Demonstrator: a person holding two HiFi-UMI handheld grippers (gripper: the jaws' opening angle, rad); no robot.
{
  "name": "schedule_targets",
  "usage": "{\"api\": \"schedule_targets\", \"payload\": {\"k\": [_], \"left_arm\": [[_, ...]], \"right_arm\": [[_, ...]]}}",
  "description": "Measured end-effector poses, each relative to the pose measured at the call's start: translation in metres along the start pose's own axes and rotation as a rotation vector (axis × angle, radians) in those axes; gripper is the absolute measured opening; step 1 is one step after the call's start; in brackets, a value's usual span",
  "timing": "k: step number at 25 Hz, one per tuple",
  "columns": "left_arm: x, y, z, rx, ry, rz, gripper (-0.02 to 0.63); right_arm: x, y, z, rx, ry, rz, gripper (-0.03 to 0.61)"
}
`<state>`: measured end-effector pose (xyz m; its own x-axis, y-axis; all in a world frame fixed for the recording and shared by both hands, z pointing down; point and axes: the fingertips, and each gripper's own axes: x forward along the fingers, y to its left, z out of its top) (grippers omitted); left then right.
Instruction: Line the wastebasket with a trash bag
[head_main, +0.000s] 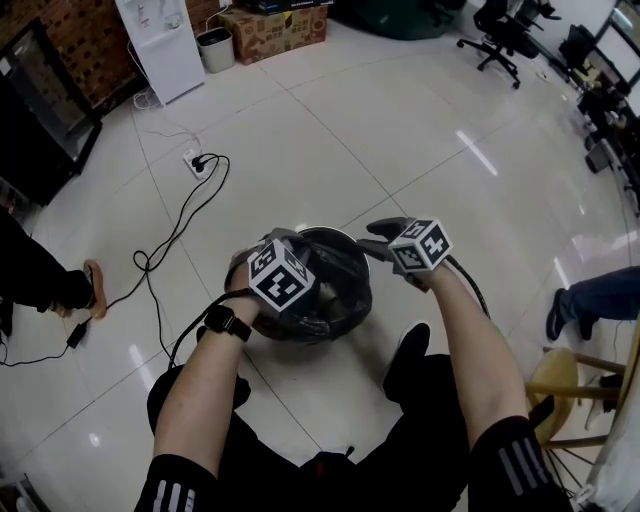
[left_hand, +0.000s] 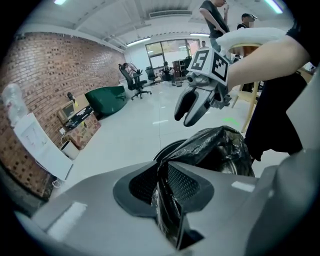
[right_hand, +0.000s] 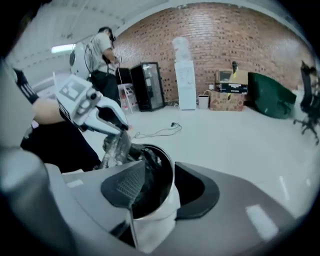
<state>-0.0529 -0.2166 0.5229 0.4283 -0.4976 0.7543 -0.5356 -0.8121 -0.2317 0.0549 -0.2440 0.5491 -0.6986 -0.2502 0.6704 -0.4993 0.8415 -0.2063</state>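
1. Wastebasket (right_hand: 159, 220): it stands upright on the tiled floor (head_main: 330, 130), just ahead of the person's knees and between the two grippers. Placed there, its mouth can be reached from opposite sides.
2. Trash bag (head_main: 335, 295): the black film sits inside the basket and bunches over the near and left part of the rim. On the right side the rim shows bare in the right gripper view, so I judge the lining about half done.
3. Left gripper (left_hand: 163, 180): its jaws are clamped on a fold of the bag's edge, with the film pinched between both pads. I read this grip as a way to draw the opening outward and down over the rim.
4. Right gripper (right_hand: 161, 186): its jaws stand wide apart and straddle the rim, one pad inside over the film and the other outside the white wall. Neither pad appears to press, so I take it to be gripping nothing. The placement suits catching the bag's edge on that side.
5. Left forearm (head_main: 205, 385): it reaches forward and down, the gripper tilted steeply toward the basket's mouth with its marker cube facing up.
6. Right forearm (head_main: 475, 340): it mirrors the left, angled inward, with the gripper nose-down at the rim's right side.
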Motion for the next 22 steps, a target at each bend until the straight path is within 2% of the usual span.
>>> {"api": "schedule_targets", "payload": {"k": [3,4,9,11,14,16,18,20,22], "left_arm": [[-0.001,0.005,0.007,-0.02,-0.028,-0.01,0.057],[0.0,0.006,0.009,-0.027,-0.034,-0.019,0.057],[0.009,0.003,0.012,-0.04,-0.038,-0.066,0.052],[0.015,0.002,0.013,-0.037,-0.037,-0.08,0.052],[0.025,0.003,0.009,-0.075,-0.033,-0.121,0.052],[0.025,-0.001,0.006,-0.134,-0.031,-0.187,0.065],[0.016,0.0,0.009,-0.168,-0.04,-0.255,0.103],[0.002,0.009,0.01,-0.181,-0.058,-0.287,0.135],[-0.012,0.022,0.008,-0.2,-0.074,-0.302,0.137]], "right_arm": [[-0.012,0.034,0.005,0.119,-0.05,0.232,0.193],[-0.012,0.043,0.005,0.137,-0.045,0.283,0.193],[0.001,0.062,-0.008,0.153,0.032,0.376,0.19],[0.008,0.065,-0.017,0.128,0.081,0.377,0.153],[0.016,0.058,-0.017,0.107,0.097,0.356,0.006],[0.016,0.049,-0.016,0.113,0.089,0.339,0.006],[0.014,0.039,-0.018,0.109,0.098,0.308,0.006],[0.013,0.029,-0.022,0.099,0.114,0.274,0.006],[0.011,0.018,-0.025,0.105,0.113,0.24,0.006]]}}
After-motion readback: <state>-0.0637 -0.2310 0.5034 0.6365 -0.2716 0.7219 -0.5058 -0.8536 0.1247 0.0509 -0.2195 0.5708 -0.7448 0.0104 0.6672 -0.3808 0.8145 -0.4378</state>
